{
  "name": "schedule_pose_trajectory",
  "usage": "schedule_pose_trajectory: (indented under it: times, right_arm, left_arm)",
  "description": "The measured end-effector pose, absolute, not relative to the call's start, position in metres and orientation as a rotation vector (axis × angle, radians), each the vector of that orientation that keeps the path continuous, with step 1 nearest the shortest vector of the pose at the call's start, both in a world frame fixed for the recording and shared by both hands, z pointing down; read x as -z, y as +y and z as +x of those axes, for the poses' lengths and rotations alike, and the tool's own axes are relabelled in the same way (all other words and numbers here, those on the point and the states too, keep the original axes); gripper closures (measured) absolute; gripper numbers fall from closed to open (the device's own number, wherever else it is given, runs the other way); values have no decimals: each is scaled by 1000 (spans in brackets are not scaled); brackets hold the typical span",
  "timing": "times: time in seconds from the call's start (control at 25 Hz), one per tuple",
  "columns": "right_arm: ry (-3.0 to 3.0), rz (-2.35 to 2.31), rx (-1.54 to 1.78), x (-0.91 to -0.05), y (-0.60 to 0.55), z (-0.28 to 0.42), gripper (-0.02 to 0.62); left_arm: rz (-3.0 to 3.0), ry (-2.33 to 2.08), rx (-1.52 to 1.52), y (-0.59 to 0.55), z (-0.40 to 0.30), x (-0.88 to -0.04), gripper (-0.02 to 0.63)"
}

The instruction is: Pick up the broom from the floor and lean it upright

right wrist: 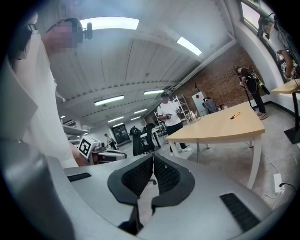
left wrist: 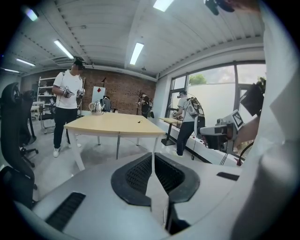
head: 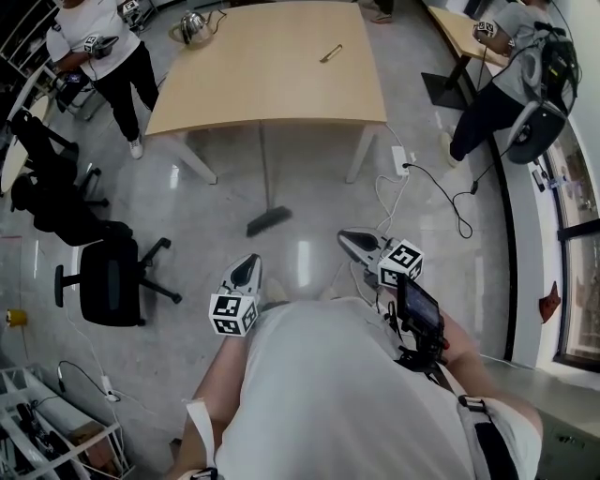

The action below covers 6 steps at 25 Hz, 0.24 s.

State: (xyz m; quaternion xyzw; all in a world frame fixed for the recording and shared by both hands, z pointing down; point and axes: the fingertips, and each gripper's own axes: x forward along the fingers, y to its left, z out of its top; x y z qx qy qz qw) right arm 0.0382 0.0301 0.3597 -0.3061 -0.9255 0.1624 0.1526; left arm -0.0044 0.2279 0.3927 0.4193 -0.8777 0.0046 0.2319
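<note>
Jaws of our left gripper (left wrist: 152, 161) stand together, the ribbed black pads meeting at their tips with nothing between them. Our right gripper (right wrist: 153, 158) is the same: its pads are closed tip to tip and hold nothing. In the head view we carry both grippers close in front of our chest, the left gripper (head: 251, 262) and the right gripper (head: 347, 238) side by side and apart from each other, each with its marker cube toward us, both pointing out over the grey floor (head: 309, 262).

Beyond them is the broom (head: 269, 220). Its dark head sits on the floor just ahead of the grippers and well clear of both, and its thin handle runs up to the near edge of the wooden table (head: 272, 94), so it stands upright against that edge.

On the tabletop we see a small pen-like object (head: 330, 53) and, at the far left corner, a metal kettle (head: 194, 26). A black office chair (head: 108, 281) stands to our left. A white power strip (head: 398, 159) with trailing cables lies by the table's right leg. One person (head: 103, 56) stands beyond the table's left end, and another (head: 506, 75) stands off to the right; each carries grippers like ours.
</note>
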Motion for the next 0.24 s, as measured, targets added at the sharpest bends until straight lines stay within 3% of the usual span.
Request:
schedule_pose_trajectory:
  times: [0.24]
  right_arm:
    - [-2645, -881, -471, -365, 22, 36, 578]
  left_arm:
    - [1154, -2397, -40, 221, -1, -395, 581]
